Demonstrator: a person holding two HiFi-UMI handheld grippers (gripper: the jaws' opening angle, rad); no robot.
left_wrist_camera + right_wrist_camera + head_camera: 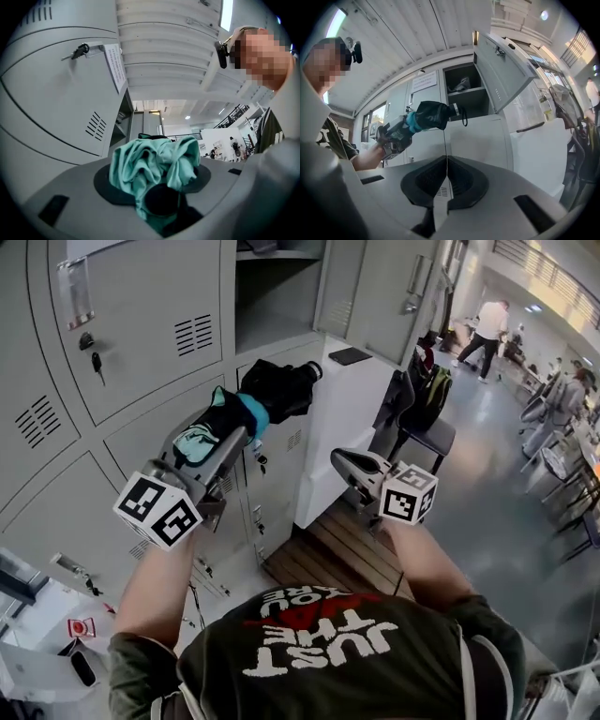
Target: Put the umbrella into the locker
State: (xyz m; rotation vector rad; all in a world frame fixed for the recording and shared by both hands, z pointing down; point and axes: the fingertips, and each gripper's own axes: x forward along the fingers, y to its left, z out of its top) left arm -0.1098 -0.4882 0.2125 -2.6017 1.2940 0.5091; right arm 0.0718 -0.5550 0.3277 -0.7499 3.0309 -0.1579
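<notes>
A folded umbrella (267, 395) in black and teal fabric is held up in front of the grey lockers, with my left gripper (230, 427) shut on its teal end. In the left gripper view the crumpled teal fabric (154, 164) fills the space between the jaws. The open locker (277, 296) is above and just right of the umbrella, its door (375, 287) swung out to the right. My right gripper (349, 465) hovers to the right, lower than the umbrella, shut with nothing in it. Its own view shows the pads (461, 180) together, and beyond them the umbrella (433, 115), the left gripper (396, 131) and the open locker (464, 91).
A white cabinet (342, 418) stands right of the lockers, with a chair and backpack (427, 395) behind it. Wooden slats (342, 554) cover the floor below. A key hangs in the upper left locker door (94, 360). Something lies on the open locker's upper shelf (461, 83). People walk at the far right.
</notes>
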